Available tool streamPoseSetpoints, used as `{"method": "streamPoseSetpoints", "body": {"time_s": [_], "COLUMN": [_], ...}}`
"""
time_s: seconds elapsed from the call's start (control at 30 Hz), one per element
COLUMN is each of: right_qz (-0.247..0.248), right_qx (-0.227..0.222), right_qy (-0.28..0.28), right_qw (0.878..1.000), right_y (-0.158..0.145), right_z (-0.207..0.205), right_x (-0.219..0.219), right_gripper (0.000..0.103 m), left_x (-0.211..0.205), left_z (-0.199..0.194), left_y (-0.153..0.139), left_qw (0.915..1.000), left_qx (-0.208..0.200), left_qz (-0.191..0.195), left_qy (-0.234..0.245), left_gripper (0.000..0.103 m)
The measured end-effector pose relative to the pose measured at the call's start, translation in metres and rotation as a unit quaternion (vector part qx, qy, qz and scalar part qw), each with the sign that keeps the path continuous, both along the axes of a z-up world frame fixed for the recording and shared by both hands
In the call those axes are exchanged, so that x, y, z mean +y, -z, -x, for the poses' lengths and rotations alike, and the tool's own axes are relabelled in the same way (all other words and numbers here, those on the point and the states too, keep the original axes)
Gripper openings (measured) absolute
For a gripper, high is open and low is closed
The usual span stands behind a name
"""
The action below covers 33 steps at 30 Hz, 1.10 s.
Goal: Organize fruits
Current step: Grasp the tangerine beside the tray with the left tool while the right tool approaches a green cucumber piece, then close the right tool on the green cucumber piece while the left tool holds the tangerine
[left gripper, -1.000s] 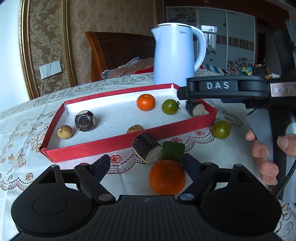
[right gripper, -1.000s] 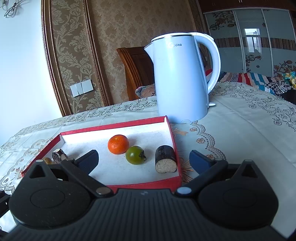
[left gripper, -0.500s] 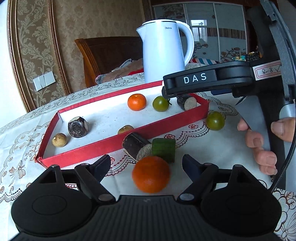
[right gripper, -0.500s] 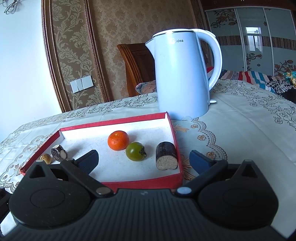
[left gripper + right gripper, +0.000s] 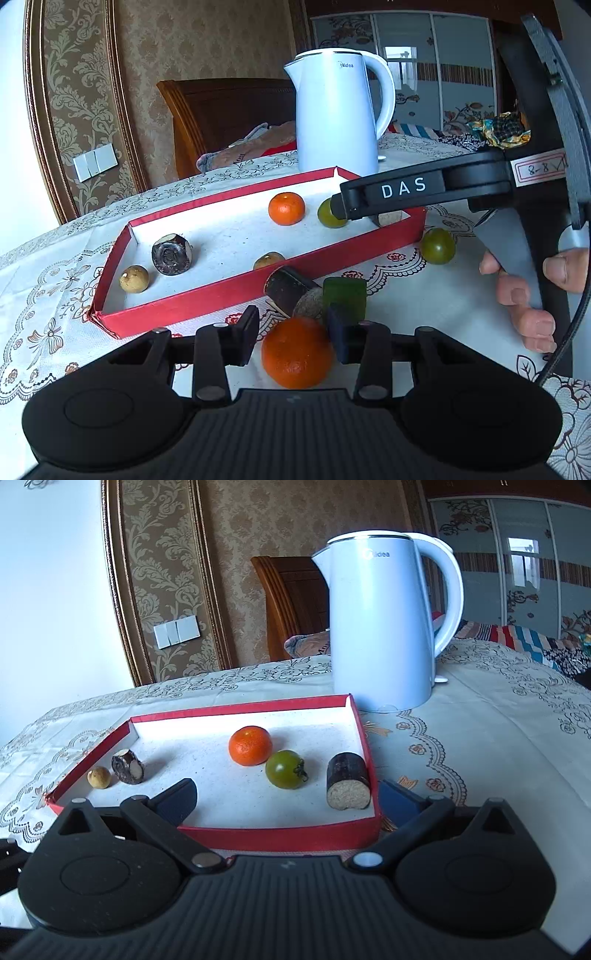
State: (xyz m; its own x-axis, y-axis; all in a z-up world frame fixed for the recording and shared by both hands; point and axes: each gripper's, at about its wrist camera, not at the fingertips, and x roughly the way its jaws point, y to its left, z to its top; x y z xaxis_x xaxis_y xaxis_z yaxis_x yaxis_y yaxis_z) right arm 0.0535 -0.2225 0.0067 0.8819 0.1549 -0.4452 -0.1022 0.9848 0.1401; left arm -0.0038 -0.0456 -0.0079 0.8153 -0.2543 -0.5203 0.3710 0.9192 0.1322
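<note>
An orange mandarin (image 5: 297, 352) lies on the tablecloth in front of the red tray (image 5: 207, 295). My left gripper (image 5: 293, 334) is closing on it, and both pads touch its sides. Just behind it lie a dark cane piece (image 5: 290, 293) and a green cube (image 5: 345, 297). A green tomato (image 5: 437, 245) sits on the cloth to the right of the tray. My right gripper (image 5: 288, 803) stands open over the near edge of the tray (image 5: 280, 838) with nothing between its fingers. Inside the tray lie a mandarin (image 5: 250, 746), a green tomato (image 5: 284, 770) and a cane piece (image 5: 348, 784).
A white kettle (image 5: 336, 114) stands behind the tray. A second cane piece (image 5: 171, 254) and two small brown fruits (image 5: 134, 278) lie at the tray's left and front. A hand (image 5: 524, 295) holds the right tool at the right. A wooden chair stands behind the table.
My left gripper's fingers have drawn in from wide apart to the mandarin's sides. The right gripper has kept its place and stayed open.
</note>
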Motion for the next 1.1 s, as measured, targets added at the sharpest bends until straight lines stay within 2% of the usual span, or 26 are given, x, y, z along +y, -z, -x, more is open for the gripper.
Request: {"method": "streamPoseSetpoints", "body": {"time_s": [0.07, 0.2, 0.3, 0.47, 0.6, 0.7, 0.8, 0.9, 1.0, 1.1], "right_qz": [0.005, 0.008, 0.006, 0.007, 0.015, 0.040, 0.089, 0.126, 0.169, 0.182], "right_qx": [0.000, -0.001, -0.001, 0.002, 0.001, -0.017, -0.038, -0.034, -0.041, -0.037], "right_qy": [-0.003, -0.001, -0.001, -0.007, -0.038, -0.086, -0.131, -0.172, -0.192, -0.194], "right_qw": [1.000, 1.000, 1.000, 1.000, 0.999, 0.995, 0.987, 0.976, 0.966, 0.963], "right_y": [0.000, 0.000, 0.000, 0.001, 0.000, -0.002, 0.000, 0.007, 0.012, 0.013], "right_z": [0.001, 0.002, 0.001, 0.001, 0.008, 0.022, 0.038, 0.045, 0.050, 0.051], "right_x": [0.001, 0.002, 0.001, 0.002, 0.004, 0.009, 0.020, 0.036, 0.052, 0.057], "right_gripper": [0.103, 0.103, 0.103, 0.103, 0.103, 0.103, 0.103, 0.103, 0.103, 0.102], "left_x": [-0.002, -0.011, -0.007, -0.006, 0.008, 0.028, 0.047, 0.055, 0.051, 0.047], "left_z": [-0.001, -0.002, -0.002, -0.001, -0.005, -0.012, -0.020, -0.024, -0.021, -0.021], "left_y": [0.004, 0.011, 0.009, 0.008, 0.004, 0.001, 0.002, 0.001, 0.002, 0.003], "left_qw": [0.9997, 0.9991, 0.9995, 0.9993, 0.9990, 0.9973, 0.9932, 0.9909, 0.9918, 0.9923], "left_qx": [0.019, 0.026, 0.023, 0.014, 0.012, 0.020, 0.042, 0.054, 0.048, 0.043], "left_qz": [-0.002, -0.029, -0.021, -0.034, -0.024, -0.005, 0.016, 0.037, 0.022, 0.009], "left_qy": [0.017, 0.018, 0.009, -0.004, -0.037, -0.071, -0.107, -0.117, -0.116, -0.116], "left_gripper": [0.043, 0.044, 0.042, 0.041, 0.041, 0.041, 0.041, 0.041, 0.042, 0.042]}}
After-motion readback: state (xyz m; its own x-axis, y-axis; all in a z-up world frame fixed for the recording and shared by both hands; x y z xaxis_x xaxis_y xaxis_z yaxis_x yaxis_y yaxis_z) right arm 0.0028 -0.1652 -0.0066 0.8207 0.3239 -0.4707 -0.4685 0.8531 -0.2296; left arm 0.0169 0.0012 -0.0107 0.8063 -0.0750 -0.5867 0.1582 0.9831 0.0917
